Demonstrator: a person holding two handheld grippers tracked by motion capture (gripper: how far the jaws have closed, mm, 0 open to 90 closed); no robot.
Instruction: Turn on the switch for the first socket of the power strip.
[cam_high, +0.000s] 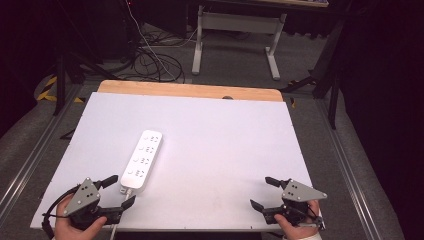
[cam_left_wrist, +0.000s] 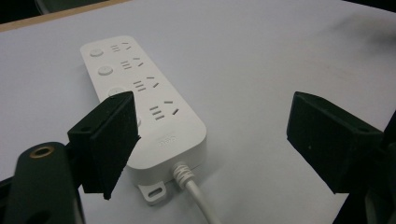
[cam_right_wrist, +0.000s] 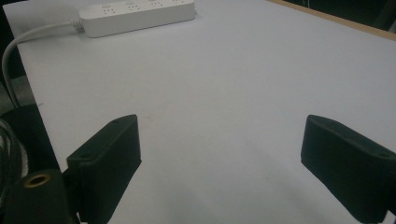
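White power strip (cam_high: 141, 161) lies flat on the white table (cam_high: 225, 145), left of the table's middle, long axis running away from the person, cord end nearest them. Left gripper (cam_high: 121, 190) sits just beside the strip's cord end, jaws spread wide, nothing between them, not touching it. Right gripper (cam_high: 264, 192) is well apart from the strip, off to its right by the table's near edge, jaws also released and empty.

Step in hand looks like the left gripper's approach to the strip. To do it well: the strip's body looks wide against the jaw gap, so line the jaws square across its short width, keep the pads low on the side walls, and stay off the cable (cam_left_wrist: 198, 193) and the mounting tab (cam_left_wrist: 155, 192). Grabbing nearer the strip's middle than the cord end would likely keep it from swinging. The right gripper could steady the far end.

Hard to tell: in the left gripper view one pad (cam_left_wrist: 112, 140) covers part of the strip's near corner and a button. The cable runs off the table's near edge; its plug and route are cut off. Room beyond the table is dark, with loose wires on the floor barely readable.
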